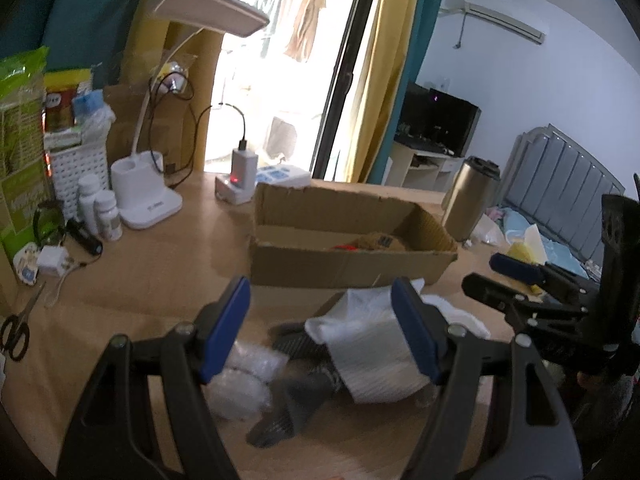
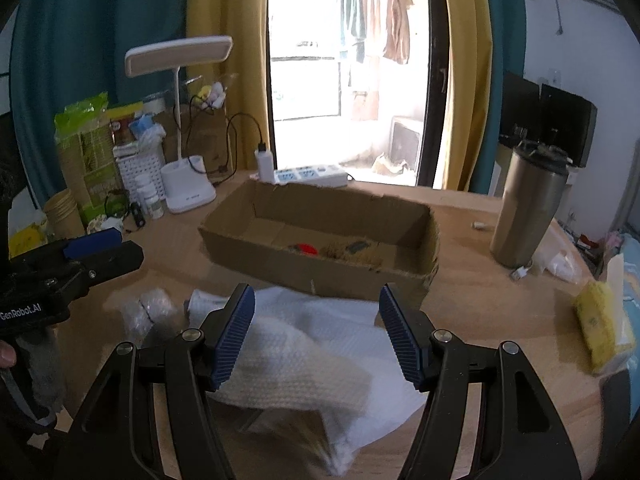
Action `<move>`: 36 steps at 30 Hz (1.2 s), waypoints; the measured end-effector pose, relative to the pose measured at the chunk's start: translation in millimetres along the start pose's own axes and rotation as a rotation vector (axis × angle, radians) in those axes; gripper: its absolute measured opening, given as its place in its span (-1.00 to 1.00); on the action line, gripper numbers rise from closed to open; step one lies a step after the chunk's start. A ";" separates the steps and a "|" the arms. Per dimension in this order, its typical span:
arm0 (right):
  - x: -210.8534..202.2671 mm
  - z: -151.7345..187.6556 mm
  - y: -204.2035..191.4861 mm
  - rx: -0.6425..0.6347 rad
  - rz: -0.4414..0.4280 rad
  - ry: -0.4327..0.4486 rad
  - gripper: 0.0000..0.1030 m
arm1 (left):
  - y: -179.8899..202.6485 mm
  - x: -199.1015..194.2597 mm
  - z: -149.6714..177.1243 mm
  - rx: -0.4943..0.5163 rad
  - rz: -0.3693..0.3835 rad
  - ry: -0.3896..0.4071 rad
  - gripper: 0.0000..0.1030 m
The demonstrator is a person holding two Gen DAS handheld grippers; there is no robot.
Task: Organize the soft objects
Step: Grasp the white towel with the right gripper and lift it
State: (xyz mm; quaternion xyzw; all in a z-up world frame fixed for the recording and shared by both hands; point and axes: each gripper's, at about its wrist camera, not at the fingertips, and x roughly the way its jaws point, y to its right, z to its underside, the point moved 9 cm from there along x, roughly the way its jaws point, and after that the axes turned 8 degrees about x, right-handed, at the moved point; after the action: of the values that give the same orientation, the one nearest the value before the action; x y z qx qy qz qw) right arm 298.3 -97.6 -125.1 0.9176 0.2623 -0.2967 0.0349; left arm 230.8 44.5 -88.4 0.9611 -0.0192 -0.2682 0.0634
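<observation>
A white textured cloth (image 1: 370, 350) (image 2: 308, 344) lies crumpled on the wooden table in front of an open cardboard box (image 1: 344, 236) (image 2: 320, 236). Under it a grey sock-like piece (image 1: 296, 404) sticks out, with clear bubble wrap (image 1: 244, 384) (image 2: 150, 308) to its left. My left gripper (image 1: 320, 332) hovers open above the cloth and the grey piece. My right gripper (image 2: 316, 334) is open over the white cloth, nothing pinched. Each gripper shows at the edge of the other's view. Inside the box lie a brown soft thing (image 1: 380, 242) (image 2: 352, 252) and a red item (image 2: 306, 249).
A steel tumbler (image 1: 472, 198) (image 2: 528, 204) stands right of the box. A white desk lamp (image 1: 148, 200) (image 2: 184, 188), pill bottles (image 1: 100, 208), a power strip (image 2: 308, 174), chargers and scissors (image 1: 18, 328) crowd the left. A yellow packet (image 2: 600, 322) lies at the right edge.
</observation>
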 end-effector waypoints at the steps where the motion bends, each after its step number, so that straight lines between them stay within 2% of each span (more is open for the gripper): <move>1: 1.8 3.8 -2.4 -0.003 -0.001 -0.009 0.32 | -1.1 -0.4 3.0 -0.001 -0.001 -0.003 0.44; 15: 33.8 38.8 -5.1 -0.012 0.025 -0.119 0.31 | -17.0 -1.1 34.3 -0.029 -0.012 -0.049 0.44; 16: 34.8 40.1 -4.6 -0.014 0.023 -0.123 0.22 | -17.5 -0.8 35.4 -0.031 -0.014 -0.052 0.44; 17: 36.6 42.1 -4.6 -0.018 0.024 -0.129 0.04 | -18.2 0.0 37.0 -0.034 -0.016 -0.056 0.44; 18: 38.3 43.9 -4.3 -0.022 0.027 -0.137 -0.06 | -18.5 0.5 37.8 -0.037 -0.016 -0.059 0.44; 20: 43.1 50.0 -4.0 -0.042 0.033 -0.164 -0.46 | -17.4 2.0 39.2 -0.037 -0.015 -0.064 0.45; 23: 43.7 53.1 -3.0 -0.048 0.036 -0.165 -0.71 | -13.6 3.5 39.9 -0.033 -0.009 -0.069 0.44; 28: 34.2 46.6 -0.8 -0.055 0.031 -0.120 -0.89 | -9.1 6.2 39.6 -0.023 -0.007 -0.076 0.44; 36: 6.8 22.6 21.4 -0.031 0.060 -0.020 -0.91 | -7.1 7.9 39.2 -0.019 -0.017 -0.085 0.44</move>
State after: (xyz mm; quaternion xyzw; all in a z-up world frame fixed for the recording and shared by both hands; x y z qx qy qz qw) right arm 301.8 -117.8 -149.4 0.9213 0.2388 -0.3007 0.0609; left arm 217.3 46.6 -126.6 0.9483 -0.0112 -0.3094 0.0696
